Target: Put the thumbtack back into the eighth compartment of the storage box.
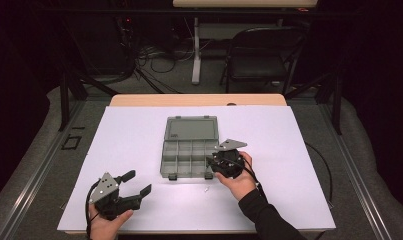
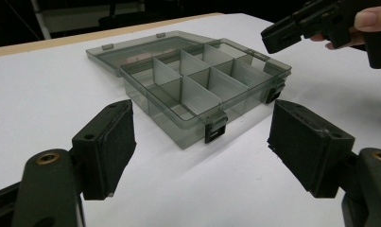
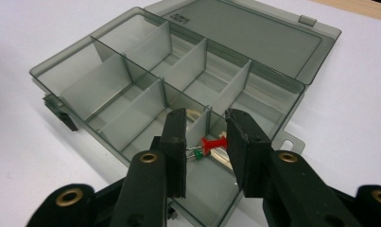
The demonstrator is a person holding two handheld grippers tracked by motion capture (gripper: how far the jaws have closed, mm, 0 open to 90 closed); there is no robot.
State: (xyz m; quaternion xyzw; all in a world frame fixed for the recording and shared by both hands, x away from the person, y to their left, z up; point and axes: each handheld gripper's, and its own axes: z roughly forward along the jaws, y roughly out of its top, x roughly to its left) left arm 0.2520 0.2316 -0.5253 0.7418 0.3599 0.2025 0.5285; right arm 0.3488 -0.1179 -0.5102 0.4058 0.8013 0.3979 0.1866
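A smoky grey compartment box (image 1: 163, 160) lies open mid-table, its lid (image 1: 191, 129) folded back. My right gripper (image 1: 212, 159) hovers over its near right corner. In the right gripper view its jaws (image 3: 206, 116) stand a little apart above a corner compartment of the box (image 3: 84, 94). A red pushpin (image 3: 214, 144) and a green one (image 3: 197, 155) show in the gap and seem to lie in that compartment. My left gripper (image 1: 139, 182) rests open and empty at the front left. It faces the box (image 2: 178, 132), with the right gripper (image 2: 292, 28) beyond.
A white sheet (image 1: 129, 135) covers the table. A tiny pale item (image 1: 206, 189) lies on it just in front of the box. Behind the table stand a black folding chair (image 1: 261, 60), a white table leg (image 1: 195, 50) and floor cables.
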